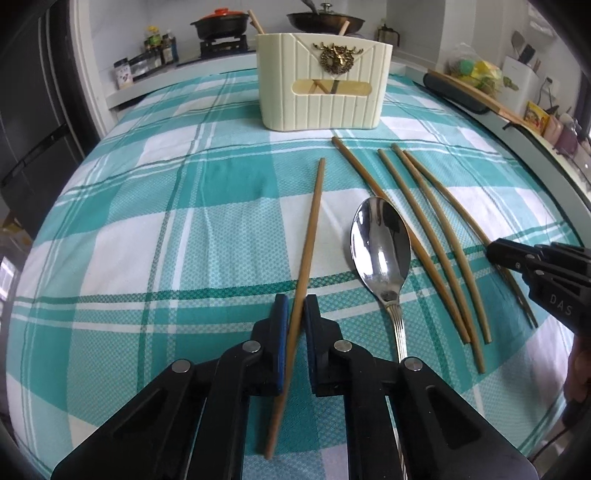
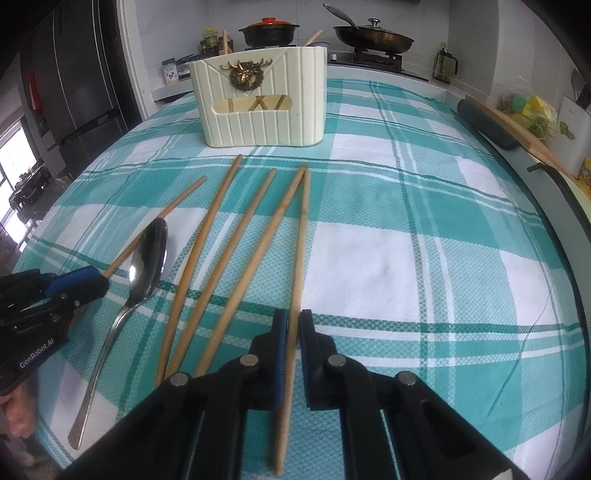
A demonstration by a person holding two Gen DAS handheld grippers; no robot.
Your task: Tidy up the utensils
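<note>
A cream utensil holder (image 1: 321,81) (image 2: 262,107) stands at the far side of the plaid tablecloth with some sticks in it. My left gripper (image 1: 295,306) (image 2: 99,280) is shut on the leftmost bamboo chopstick (image 1: 312,229), which lies flat on the cloth. Right of it lies a steel spoon (image 1: 380,243) (image 2: 147,254), bowl up. Three more chopsticks (image 1: 424,240) (image 2: 207,251) lie between the spoon and my right gripper (image 2: 293,321) (image 1: 491,251). That gripper is shut on the rightmost chopstick (image 2: 302,240), also resting on the cloth.
The teal plaid cloth (image 2: 424,258) covers the table. Behind the holder a stove carries a black pot (image 1: 219,24) and a lidded pan (image 2: 373,35). A wooden cutting board (image 2: 517,125) lies along the right edge. A dark fridge (image 2: 85,74) stands at left.
</note>
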